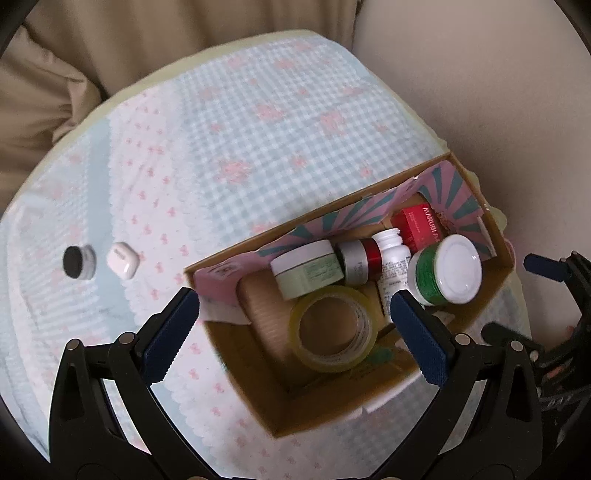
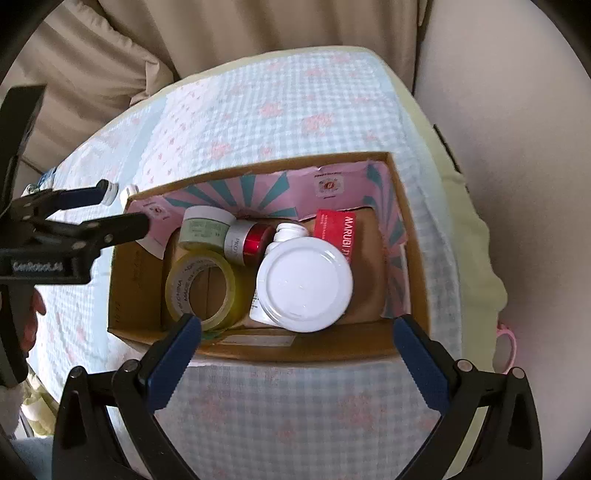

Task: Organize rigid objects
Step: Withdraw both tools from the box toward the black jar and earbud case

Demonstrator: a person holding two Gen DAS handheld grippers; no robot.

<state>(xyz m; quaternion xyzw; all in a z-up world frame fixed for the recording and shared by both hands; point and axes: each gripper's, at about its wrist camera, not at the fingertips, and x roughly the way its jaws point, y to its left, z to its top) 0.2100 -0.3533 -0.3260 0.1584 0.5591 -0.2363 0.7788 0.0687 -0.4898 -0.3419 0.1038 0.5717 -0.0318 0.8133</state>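
A cardboard box (image 1: 236, 354) (image 2: 413, 236) on the checked cloth holds a tape roll (image 1: 332, 328) (image 2: 203, 284), a pale green jar (image 1: 306, 269) (image 2: 205, 227), a silver and red jar (image 1: 360, 262) (image 2: 247, 242), a white bottle (image 1: 393, 251) (image 2: 291, 230), a red carton (image 1: 419, 219) (image 2: 334, 227) and a green jar with a white lid (image 1: 448, 269) (image 2: 304, 284). A black-lidded small jar (image 1: 77, 262) and a white earbud case (image 1: 123, 260) lie on the cloth to the left. My left gripper (image 1: 295, 325) (image 2: 122, 210) is open over the box's left side. My right gripper (image 2: 297, 350) is open and empty above the box's near wall.
The light blue checked cloth (image 1: 258, 122) (image 2: 280, 413) covers a small table. Beige cushions (image 1: 110, 55) (image 2: 240, 29) lie behind it and a pale wall (image 2: 517, 147) stands to the right. A pink ring (image 2: 508, 343) hangs at the right edge.
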